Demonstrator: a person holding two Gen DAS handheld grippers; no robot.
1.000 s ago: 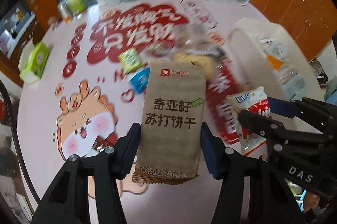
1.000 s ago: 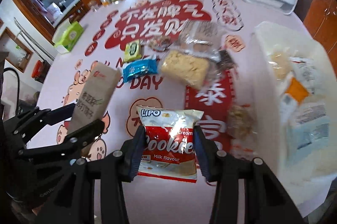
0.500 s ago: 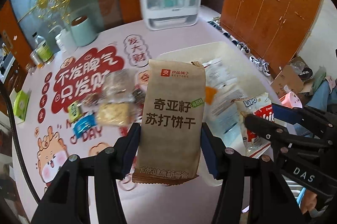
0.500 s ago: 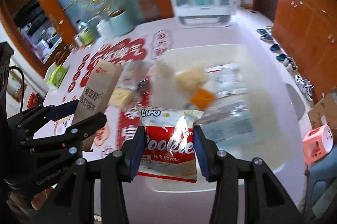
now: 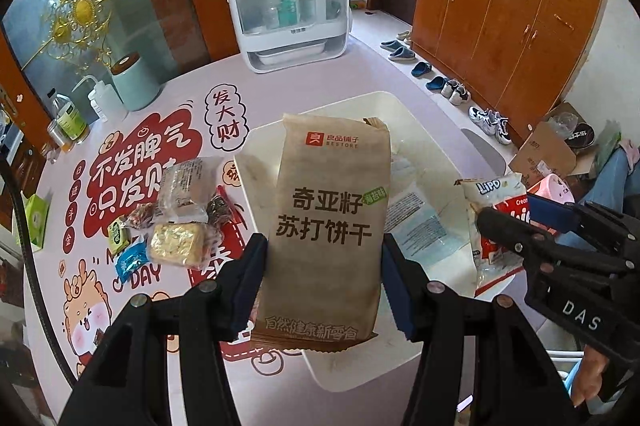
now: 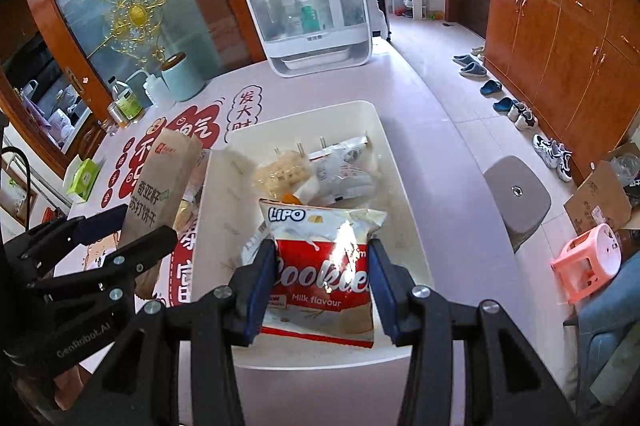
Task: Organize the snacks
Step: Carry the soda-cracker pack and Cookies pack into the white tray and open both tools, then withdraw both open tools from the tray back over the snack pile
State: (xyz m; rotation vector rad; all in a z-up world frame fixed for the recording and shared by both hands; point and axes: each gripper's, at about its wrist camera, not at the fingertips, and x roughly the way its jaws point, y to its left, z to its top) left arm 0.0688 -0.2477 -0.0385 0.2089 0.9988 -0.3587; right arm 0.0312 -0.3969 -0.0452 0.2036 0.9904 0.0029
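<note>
My left gripper (image 5: 324, 278) is shut on a tall brown cracker packet (image 5: 328, 226), held upright over the near-left part of the white bin (image 5: 320, 366). In the right wrist view my right gripper (image 6: 322, 286) is shut on a red and white Lipo cookie bag (image 6: 322, 266), hanging above the bin (image 6: 320, 356). Several wrapped snacks (image 6: 320, 174) lie inside the bin. The cookie bag (image 5: 496, 226) and right gripper show at the right of the left wrist view. The cracker packet (image 6: 164, 186) shows at the left of the right wrist view.
Loose snacks (image 5: 176, 226) lie on the pink printed tablecloth (image 5: 132, 166) left of the bin. At the table's far end stand a white cabinet with bottles (image 5: 288, 10), a mint canister (image 5: 134, 82) and bottles. A grey stool (image 6: 516, 198) and a pink stool (image 6: 588, 262) stand on the floor at right.
Both grippers have swung right and risen with their packets, from over the loose snacks on the cloth to over the white bin. Neither grip has changed.
</note>
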